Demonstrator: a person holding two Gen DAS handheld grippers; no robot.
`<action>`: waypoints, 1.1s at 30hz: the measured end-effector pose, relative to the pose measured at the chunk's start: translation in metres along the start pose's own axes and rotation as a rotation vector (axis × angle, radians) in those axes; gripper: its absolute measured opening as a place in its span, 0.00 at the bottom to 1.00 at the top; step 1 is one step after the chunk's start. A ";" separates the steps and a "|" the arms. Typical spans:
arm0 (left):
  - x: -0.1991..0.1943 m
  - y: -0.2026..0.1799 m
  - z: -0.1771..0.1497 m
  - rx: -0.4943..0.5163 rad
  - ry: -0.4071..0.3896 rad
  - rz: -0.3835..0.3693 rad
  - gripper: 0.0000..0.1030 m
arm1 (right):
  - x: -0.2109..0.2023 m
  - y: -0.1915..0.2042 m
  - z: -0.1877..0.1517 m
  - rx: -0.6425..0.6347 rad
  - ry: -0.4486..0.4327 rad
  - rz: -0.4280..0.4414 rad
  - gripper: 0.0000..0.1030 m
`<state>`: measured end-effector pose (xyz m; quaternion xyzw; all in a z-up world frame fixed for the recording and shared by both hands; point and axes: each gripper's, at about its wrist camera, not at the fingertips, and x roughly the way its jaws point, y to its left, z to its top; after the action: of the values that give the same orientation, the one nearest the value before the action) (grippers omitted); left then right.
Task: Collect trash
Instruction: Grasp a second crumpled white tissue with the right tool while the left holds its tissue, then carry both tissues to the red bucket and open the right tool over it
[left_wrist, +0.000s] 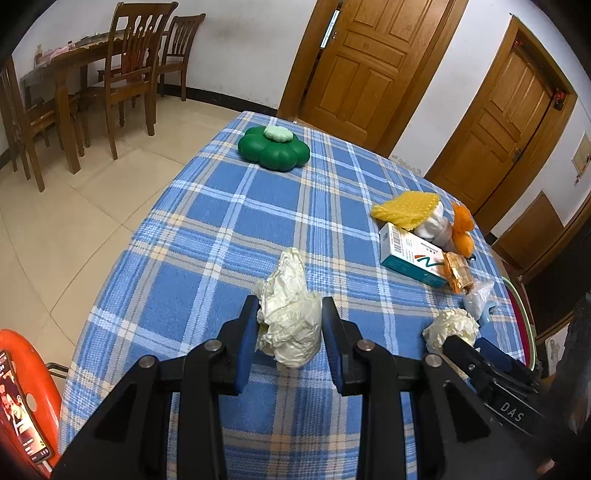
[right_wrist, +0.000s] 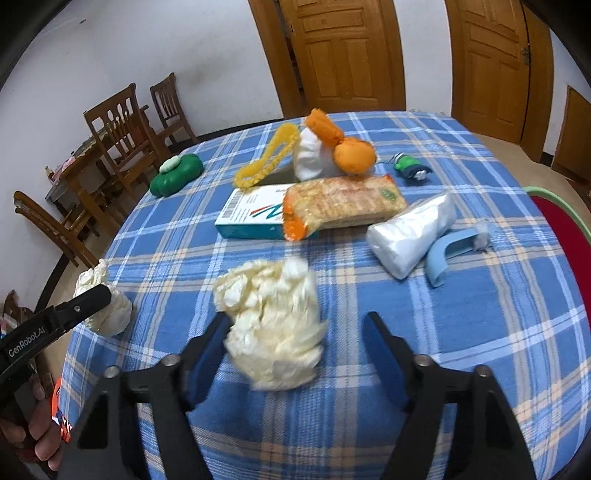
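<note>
Black left claw (left_wrist: 290, 325) clamped on crumpled cream paper wad (left_wrist: 290, 321), blue pads pressing both sides, wad just above blue plaid counter (left_wrist: 207, 236). Right claw (right_wrist: 295, 332) partly spread around second cream paper wad (right_wrist: 273, 328); left finger touching or nearly touching it, right finger apart with clear gap, wad blurred, so not gripped. Same right claw seen at right edge of left view (left_wrist: 476, 350), tips at that wad (left_wrist: 452, 326).

Further out on counter, trash heap: white-and-teal carton (right_wrist: 251, 214) lying flat, closed, contents not visible. Orange-ended snack wrapper (right_wrist: 340, 203) lying on carton's right end. Clear plastic bag (right_wrist: 410, 232) rolled up beside wrapper, light blue hook-shaped piece (right_wrist: 447, 251) just beside bag. Yellow mesh ring (right_wrist: 266, 158), white cloth bundle (right_wrist: 310, 155) and orange lumps (right_wrist: 352, 151) behind carton. Small green-and-blue toy (right_wrist: 408, 166) further right, alone.

Far left of counter: green flower-shaped box (left_wrist: 273, 149), pale green lid piece on top, shut, contents hidden.
</note>
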<state>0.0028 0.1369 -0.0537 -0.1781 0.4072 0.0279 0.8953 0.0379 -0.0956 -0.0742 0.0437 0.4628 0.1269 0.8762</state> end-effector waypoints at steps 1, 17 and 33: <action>0.000 0.000 0.000 0.000 0.001 -0.001 0.32 | 0.001 0.001 0.000 -0.003 0.004 0.000 0.62; 0.001 -0.005 -0.001 0.010 0.001 -0.004 0.32 | -0.008 -0.008 -0.001 -0.001 -0.021 -0.006 0.39; -0.005 -0.017 0.001 0.020 -0.004 -0.017 0.32 | -0.047 -0.029 0.001 0.032 -0.104 -0.022 0.39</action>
<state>0.0036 0.1220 -0.0438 -0.1725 0.4042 0.0164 0.8981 0.0183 -0.1361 -0.0416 0.0594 0.4190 0.1073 0.8997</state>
